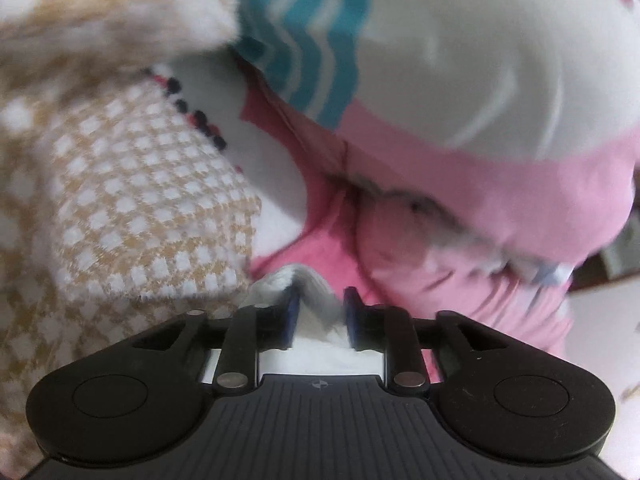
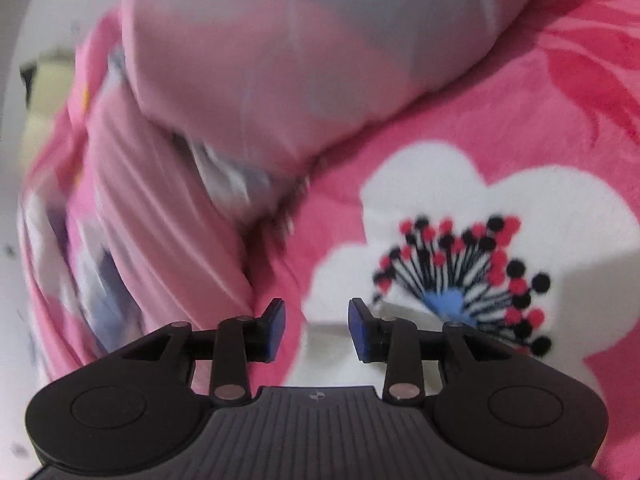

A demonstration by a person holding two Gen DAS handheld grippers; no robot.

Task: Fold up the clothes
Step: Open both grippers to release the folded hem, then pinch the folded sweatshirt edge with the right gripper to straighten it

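Two views show a pile of clothes on a pink blanket (image 2: 540,92) printed with big white flowers. At far left in the left wrist view lies a tan-and-white checked knit (image 1: 132,200), folded, its near corner just beside the left tongs (image 1: 318,314). Those tongs are pinched on a fold of white fleecy cloth (image 1: 312,284) that stands up between the blue pads (image 1: 291,312). To the right a pink garment (image 1: 500,200) with a white and teal print is blurred. In the right wrist view the same pink garment (image 2: 224,80) is bunched at the far left, while the right tongs (image 2: 316,330) stand apart, holding nothing, over a white flower (image 2: 440,216).
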